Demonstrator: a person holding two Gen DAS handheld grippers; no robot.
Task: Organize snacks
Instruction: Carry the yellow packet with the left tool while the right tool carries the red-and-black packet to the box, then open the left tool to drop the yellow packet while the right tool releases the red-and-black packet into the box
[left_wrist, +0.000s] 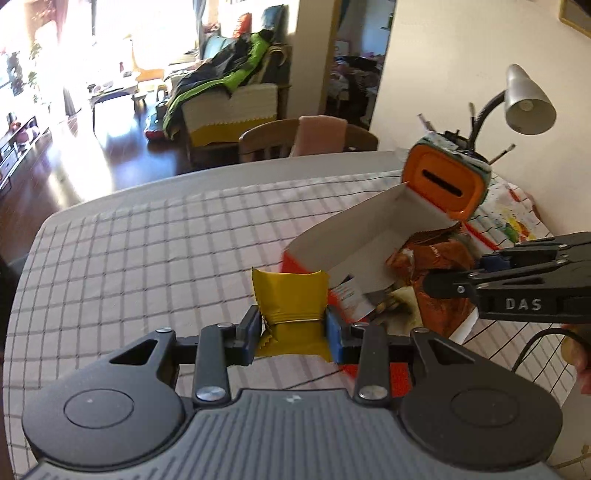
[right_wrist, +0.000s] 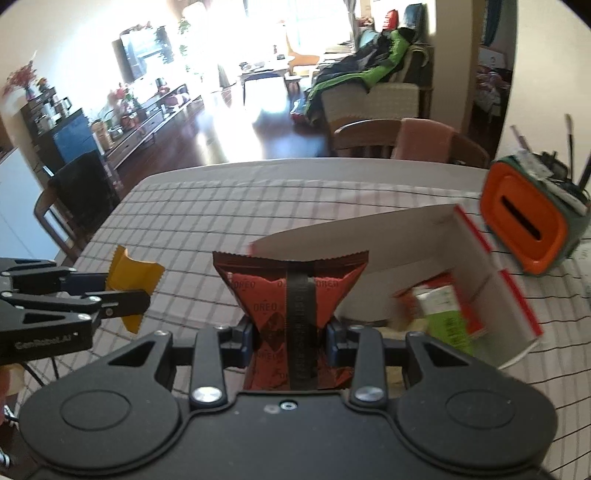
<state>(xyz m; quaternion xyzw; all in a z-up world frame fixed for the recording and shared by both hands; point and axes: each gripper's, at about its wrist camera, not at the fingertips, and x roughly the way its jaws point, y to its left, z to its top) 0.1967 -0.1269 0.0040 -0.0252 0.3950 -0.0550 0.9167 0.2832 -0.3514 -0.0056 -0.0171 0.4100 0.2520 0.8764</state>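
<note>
My left gripper (left_wrist: 293, 334) is shut on a yellow snack packet (left_wrist: 290, 299) and holds it above the table, just left of the open white and red cardboard box (left_wrist: 369, 229). My right gripper (right_wrist: 290, 338) is shut on a red Oreo packet (right_wrist: 291, 291) and holds it in front of the same box (right_wrist: 369, 240). In the left wrist view the right gripper (left_wrist: 480, 273) reaches over the box with the red packet (left_wrist: 436, 258). In the right wrist view the left gripper (right_wrist: 129, 291) with the yellow packet (right_wrist: 133, 277) is at the left. Another snack pack (right_wrist: 439, 306) lies in the box.
The table has a checked cloth (left_wrist: 147, 251). An orange and green holder (left_wrist: 447, 177) with pens stands behind the box, next to a grey desk lamp (left_wrist: 524, 99). A wooden chair (left_wrist: 306, 140) stands at the table's far side, another chair (right_wrist: 74, 199) at its left side.
</note>
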